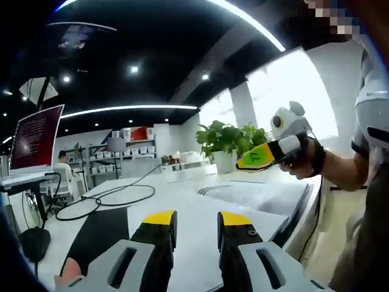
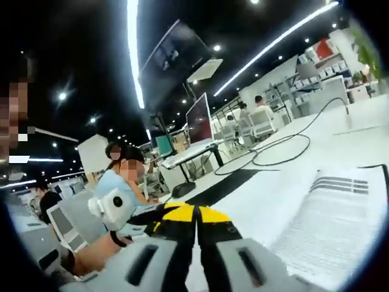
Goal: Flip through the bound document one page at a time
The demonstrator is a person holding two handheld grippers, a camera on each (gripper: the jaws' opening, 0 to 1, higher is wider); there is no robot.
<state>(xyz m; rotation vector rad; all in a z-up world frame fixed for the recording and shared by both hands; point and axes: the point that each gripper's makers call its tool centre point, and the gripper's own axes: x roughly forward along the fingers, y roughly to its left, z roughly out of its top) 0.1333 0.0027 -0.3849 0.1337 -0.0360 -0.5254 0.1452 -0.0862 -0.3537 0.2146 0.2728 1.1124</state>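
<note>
Right gripper view: bound document lies open on the tabletop, beyond my right gripper, jaws closed, empty. Left gripper jaws parted, empty. Pages look thin and limp; lift at a corner.

The white bound document of printed pages lies open and flat on the white table ahead of my right jaws, its top page dense with small black text under a few bold heading lines; from my left, it sits pale near the table's right edge.
</note>
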